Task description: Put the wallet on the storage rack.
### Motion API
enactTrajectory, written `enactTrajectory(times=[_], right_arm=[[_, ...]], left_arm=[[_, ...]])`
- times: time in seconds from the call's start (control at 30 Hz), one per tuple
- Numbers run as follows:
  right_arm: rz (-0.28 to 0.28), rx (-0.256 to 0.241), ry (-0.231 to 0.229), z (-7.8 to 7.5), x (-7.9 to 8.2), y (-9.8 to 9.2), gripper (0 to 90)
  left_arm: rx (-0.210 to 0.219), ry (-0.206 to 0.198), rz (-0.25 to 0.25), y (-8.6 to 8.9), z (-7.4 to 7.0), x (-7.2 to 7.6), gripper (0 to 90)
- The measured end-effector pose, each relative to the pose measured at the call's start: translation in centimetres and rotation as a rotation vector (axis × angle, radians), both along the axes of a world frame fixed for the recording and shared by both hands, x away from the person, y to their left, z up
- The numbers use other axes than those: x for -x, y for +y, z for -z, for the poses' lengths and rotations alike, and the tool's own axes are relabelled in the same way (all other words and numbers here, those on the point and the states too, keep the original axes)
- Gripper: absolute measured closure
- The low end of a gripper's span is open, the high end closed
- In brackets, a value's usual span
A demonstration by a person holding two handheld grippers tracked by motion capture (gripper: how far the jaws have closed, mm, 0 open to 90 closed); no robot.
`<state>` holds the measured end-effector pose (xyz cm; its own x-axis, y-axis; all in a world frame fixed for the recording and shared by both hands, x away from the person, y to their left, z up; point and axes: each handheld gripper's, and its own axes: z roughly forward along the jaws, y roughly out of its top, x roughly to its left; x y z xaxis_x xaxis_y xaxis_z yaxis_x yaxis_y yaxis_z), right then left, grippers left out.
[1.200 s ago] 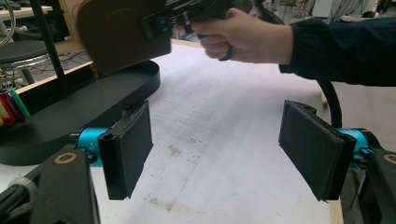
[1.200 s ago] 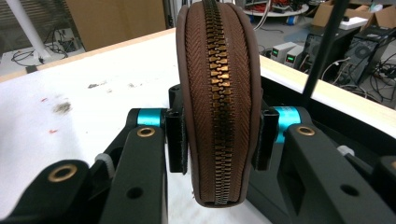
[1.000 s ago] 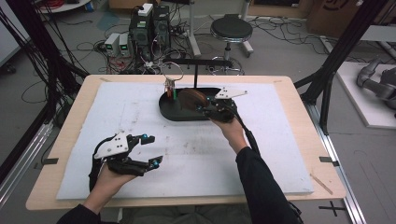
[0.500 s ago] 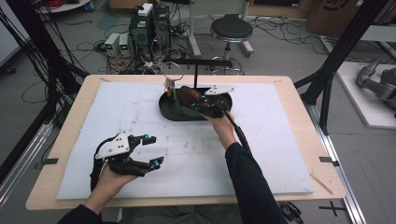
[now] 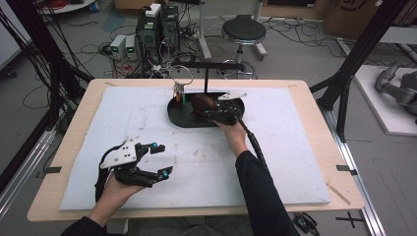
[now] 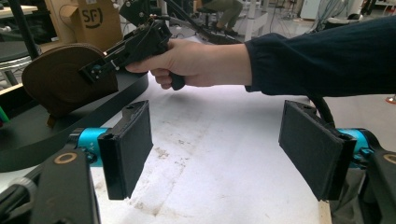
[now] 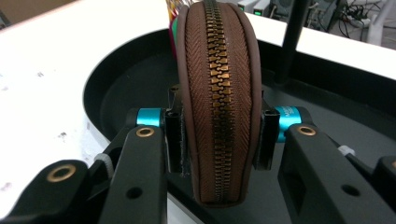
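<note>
A brown zippered pouch (image 7: 217,93) stands on its edge in the black oval tray (image 5: 178,116), zipper facing the right gripper view's camera. My right gripper (image 7: 218,130) is shut on the brown pouch, one pad against each flat side. The high view places this gripper (image 5: 212,114) over the tray's middle, with the pouch (image 5: 200,104) just behind it. My left gripper (image 5: 160,160) hovers open over the white mat at the front left, nothing between its black pads (image 6: 127,147). In the left gripper view, the pouch (image 6: 60,77) and the right hand's gripper (image 6: 135,46) sit ahead.
A black T-shaped stand (image 5: 206,73) rises from the tray's back. Coloured pens in a small holder (image 5: 179,92) stand at the tray's left end. The white mat (image 5: 295,162) covers most of the wooden table (image 5: 339,147).
My right gripper has shifted left over the tray and now holds the brown pouch. The left gripper has hardly moved.
</note>
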<state>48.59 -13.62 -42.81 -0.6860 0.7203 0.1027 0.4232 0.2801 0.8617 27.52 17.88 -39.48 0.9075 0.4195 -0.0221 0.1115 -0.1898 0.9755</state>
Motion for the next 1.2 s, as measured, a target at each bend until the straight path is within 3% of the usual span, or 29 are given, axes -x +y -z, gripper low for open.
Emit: enactTrajectory(times=[0.2, 0.27, 0.43, 1.0, 1.2], right_arm=[[0.016, 0.035, -0.037, 0.1, 0.1, 0.3, 61.7], [0.027, 0.071, -0.047, 0.1, 0.1, 0.3, 58.0], [0.044, 0.109, -0.03, 0.1, -0.1, -0.3, 54.3], [0.122, 0.168, -0.058, -1.6, 0.4, -1.6, 32.1], [0.116, 0.142, -0.081, -3.0, 1.3, -3.4, 29.8]], left_arm=[[0.001, 0.002, 0.0, 0.0, 0.1, 0.0, 25.6], [-0.005, 0.0, 0.002, 0.0, 0.1, 0.0, 25.6], [-0.009, 0.002, 0.006, 0.0, 0.1, 0.0, 25.6], [-0.017, -0.003, -0.003, 0.0, 0.2, -0.1, 25.6], [-0.02, -0.006, -0.028, 0.3, 0.2, -0.5, 25.6]])
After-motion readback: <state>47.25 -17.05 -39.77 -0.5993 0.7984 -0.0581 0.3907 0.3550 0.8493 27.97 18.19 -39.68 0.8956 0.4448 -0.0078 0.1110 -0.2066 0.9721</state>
